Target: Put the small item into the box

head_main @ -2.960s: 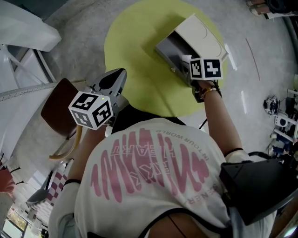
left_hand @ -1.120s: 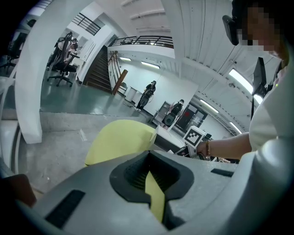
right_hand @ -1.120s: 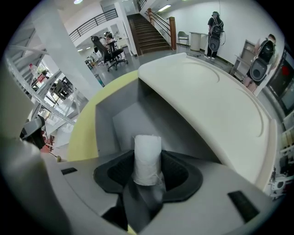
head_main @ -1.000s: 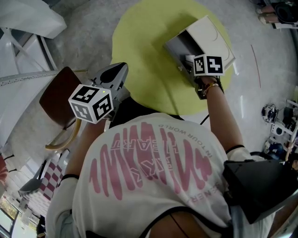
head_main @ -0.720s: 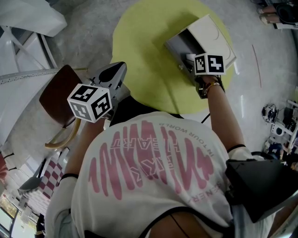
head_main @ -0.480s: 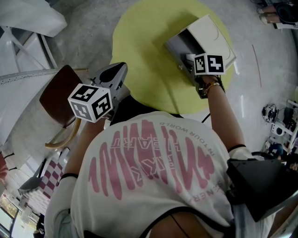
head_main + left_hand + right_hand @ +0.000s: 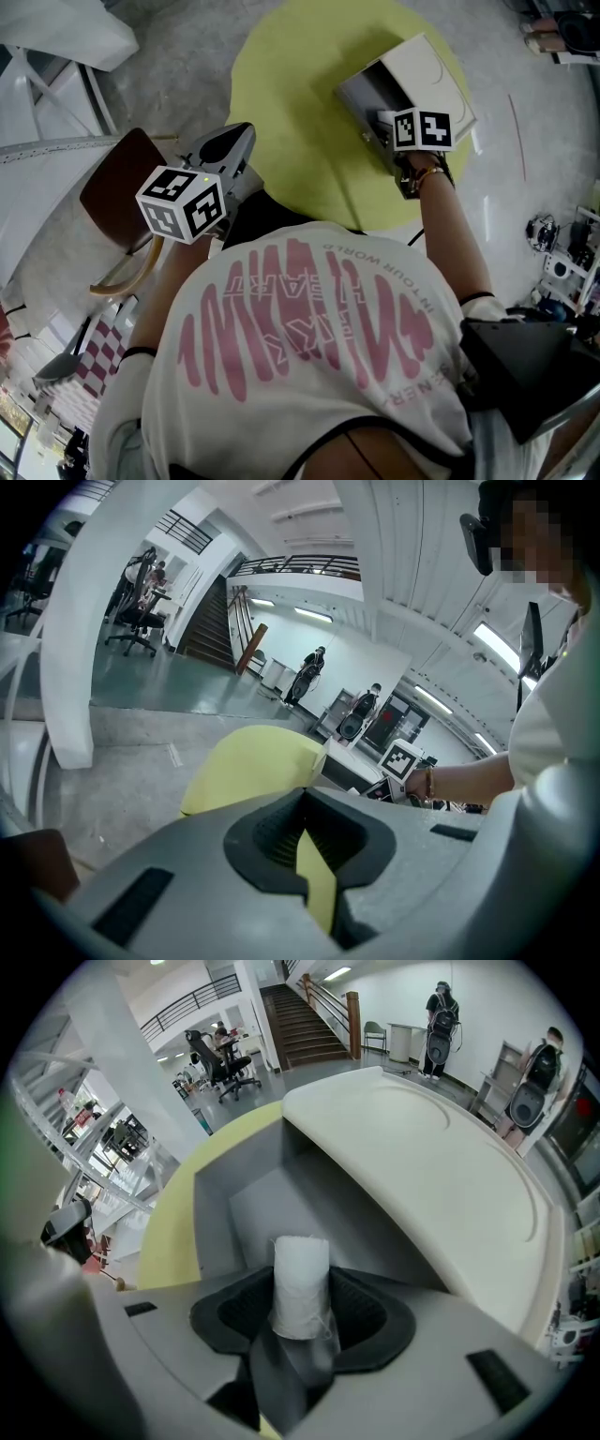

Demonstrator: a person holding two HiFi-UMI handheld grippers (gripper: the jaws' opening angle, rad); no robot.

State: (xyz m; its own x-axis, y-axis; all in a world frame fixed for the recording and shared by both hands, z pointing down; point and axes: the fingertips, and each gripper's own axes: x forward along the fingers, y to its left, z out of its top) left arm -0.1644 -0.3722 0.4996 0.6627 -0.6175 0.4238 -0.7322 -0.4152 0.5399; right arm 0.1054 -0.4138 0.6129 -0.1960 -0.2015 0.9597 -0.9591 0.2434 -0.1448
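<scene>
Small item, a white roll (image 7: 300,1274), is sitting betw. the jaws of the right gripper (image 7: 302,1321). The dark pads are pressing on it from both sides, so it's being held and isn't loose yet. Its long axis is running straight out along the jaws, w/ the far end sticking out past the tips and pointing at the grey inside of the box (image 7: 214,1206).

The box is lying open on the yellow desk (image 7: 281,94), its cream lid (image 7: 422,1157) tipped up on the right side of the right gripper view. From the head view the jaws are hovering over the open mouth, not over the desk. Can't tell if the roll's tip is touching the box floor.

The left gripper (image 7: 309,855) is hanging well back near the desk's edge, jaws pulled together w/ only a thin slit and nothing in them, so the right one is by far the nearer.

I'm guessing the drop is next. It's depending on the roll being over the hollow and clear of the near wall.
</scene>
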